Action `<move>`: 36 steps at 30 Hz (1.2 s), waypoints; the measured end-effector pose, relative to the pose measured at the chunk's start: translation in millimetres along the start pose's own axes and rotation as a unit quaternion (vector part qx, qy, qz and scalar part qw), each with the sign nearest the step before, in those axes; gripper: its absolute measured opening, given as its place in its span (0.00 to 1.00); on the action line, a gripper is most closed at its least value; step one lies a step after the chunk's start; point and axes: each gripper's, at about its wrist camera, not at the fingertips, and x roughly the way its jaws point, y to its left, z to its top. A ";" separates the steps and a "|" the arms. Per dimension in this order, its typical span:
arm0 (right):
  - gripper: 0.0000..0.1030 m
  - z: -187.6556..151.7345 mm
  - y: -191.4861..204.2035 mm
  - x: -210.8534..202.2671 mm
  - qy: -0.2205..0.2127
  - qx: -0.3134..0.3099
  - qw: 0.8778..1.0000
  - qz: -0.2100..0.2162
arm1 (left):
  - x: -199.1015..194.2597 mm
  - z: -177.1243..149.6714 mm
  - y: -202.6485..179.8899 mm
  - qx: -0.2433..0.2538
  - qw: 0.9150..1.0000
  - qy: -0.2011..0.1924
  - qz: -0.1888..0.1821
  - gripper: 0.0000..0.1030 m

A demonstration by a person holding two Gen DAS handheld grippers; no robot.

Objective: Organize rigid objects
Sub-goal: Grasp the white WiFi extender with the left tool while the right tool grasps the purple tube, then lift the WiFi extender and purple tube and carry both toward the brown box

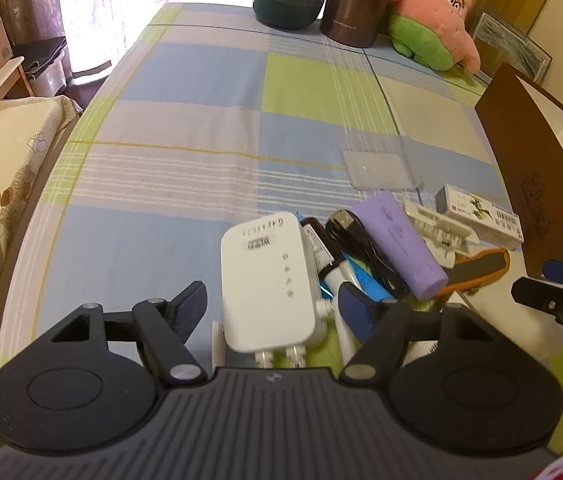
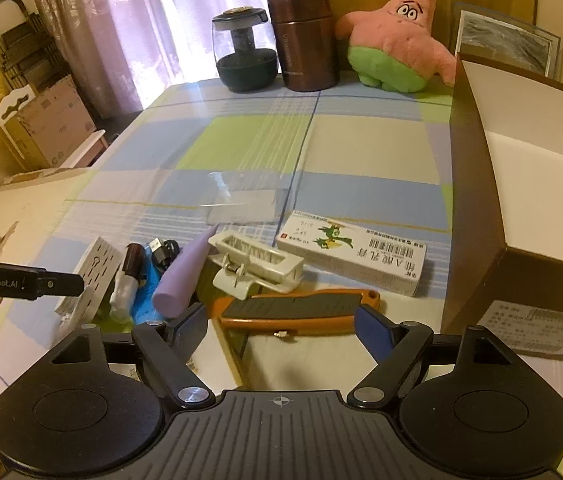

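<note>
While both claws are hanging over the clutter on the checked cloth, I am recording the following.

Left claw: my left gripper is standing released, jaws apart and straddling the white plug-in box; the pads are not pressing on it.

Left target: the white plug-in box is lying directly ahead between my fingers, its long axis running along my line of sight, so the jaws are set to close across its short width.

Right claw: my right gripper is also standing released, nothing clamped.

Right target: the orange knife is lying just ahead of the fingertips, its long axis running crosswise, left to right, so I judge the wrist is needing a turn or the jaws are having to take it across the handle.

Nearer hand: left for the plug-in box, right for the knife.

Destination: the open brown carton is standing on my right side, nearer the right hand.
</note>
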 end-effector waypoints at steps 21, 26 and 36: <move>0.74 12.4 36.1 23.3 0.013 -0.057 0.998 0.039 | 34.8 13.0 11.2 -0.023 0.999 0.030 -0.027 0.55; 0.47 18.1 55.3 43.2 0.040 -0.071 0.994 0.069 | 24.9 15.4 4.1 -0.006 1.000 0.020 -0.020 0.50; 0.37 28.0 60.3 69.0 0.067 -0.043 0.994 0.069 | 23.4 17.3 9.6 -0.014 1.000 0.020 0.000 0.50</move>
